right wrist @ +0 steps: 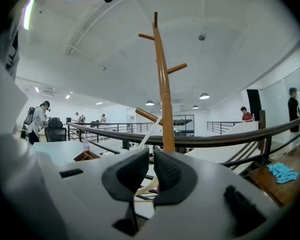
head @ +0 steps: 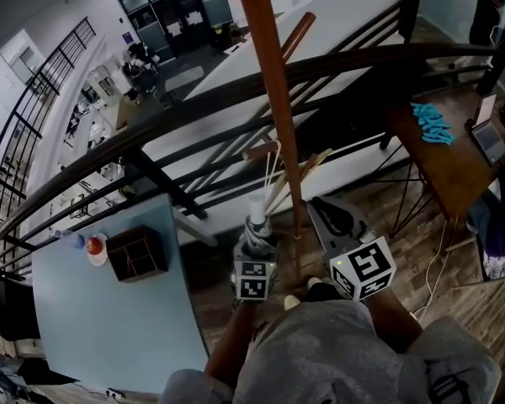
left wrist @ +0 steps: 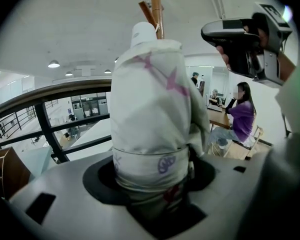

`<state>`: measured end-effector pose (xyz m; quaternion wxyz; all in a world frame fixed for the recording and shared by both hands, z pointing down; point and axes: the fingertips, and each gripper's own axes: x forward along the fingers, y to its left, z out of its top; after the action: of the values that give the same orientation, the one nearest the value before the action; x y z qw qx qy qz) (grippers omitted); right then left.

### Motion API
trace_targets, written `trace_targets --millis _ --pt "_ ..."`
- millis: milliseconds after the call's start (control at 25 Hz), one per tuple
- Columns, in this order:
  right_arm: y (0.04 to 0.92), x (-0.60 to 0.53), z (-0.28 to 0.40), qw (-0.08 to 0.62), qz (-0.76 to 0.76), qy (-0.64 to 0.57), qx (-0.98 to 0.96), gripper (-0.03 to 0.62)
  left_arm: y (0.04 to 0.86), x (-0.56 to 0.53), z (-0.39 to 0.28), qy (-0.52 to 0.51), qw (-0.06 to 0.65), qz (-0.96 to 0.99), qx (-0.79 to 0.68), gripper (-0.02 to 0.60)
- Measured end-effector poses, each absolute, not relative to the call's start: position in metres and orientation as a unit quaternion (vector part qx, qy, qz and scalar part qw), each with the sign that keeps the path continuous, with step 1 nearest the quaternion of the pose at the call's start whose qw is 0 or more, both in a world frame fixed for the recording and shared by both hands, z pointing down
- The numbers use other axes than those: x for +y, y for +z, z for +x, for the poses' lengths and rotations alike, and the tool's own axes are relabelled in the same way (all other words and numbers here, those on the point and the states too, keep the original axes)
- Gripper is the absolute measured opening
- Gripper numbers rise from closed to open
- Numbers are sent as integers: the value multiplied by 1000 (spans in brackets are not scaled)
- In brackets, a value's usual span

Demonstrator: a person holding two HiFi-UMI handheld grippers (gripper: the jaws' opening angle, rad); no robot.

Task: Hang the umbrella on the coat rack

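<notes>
The brown wooden coat rack [head: 273, 82] stands just ahead of me; its pole [right wrist: 163, 84] rises with several pegs. My left gripper [head: 257, 249] is shut on the folded white umbrella [head: 257, 224], which has purple marks and stands upright in the jaws [left wrist: 150, 109]. White cords [head: 269, 179] run from the umbrella up to a low peg [head: 261, 151]; the peg [right wrist: 146, 116] and strap also show in the right gripper view. My right gripper [head: 330, 213] is held to the right of the pole, shut with nothing between its pads [right wrist: 144, 171], and it appears in the left gripper view [left wrist: 245, 34].
A dark railing [head: 194, 99] runs behind the rack over a lower floor. At left a light blue table [head: 109, 326] carries a wooden box [head: 135, 252]. At right a brown table [head: 442, 167] holds blue items [head: 432, 123]. People sit and stand in the background.
</notes>
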<state>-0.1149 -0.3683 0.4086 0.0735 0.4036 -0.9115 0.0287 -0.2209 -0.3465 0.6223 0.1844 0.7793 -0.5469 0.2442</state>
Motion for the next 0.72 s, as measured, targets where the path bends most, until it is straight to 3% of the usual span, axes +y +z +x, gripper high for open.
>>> trace_targets --millis 720 --pt "413 -371 -114 86 410 27 -908 43 640 -354 -204 241 192 802 -511 304"
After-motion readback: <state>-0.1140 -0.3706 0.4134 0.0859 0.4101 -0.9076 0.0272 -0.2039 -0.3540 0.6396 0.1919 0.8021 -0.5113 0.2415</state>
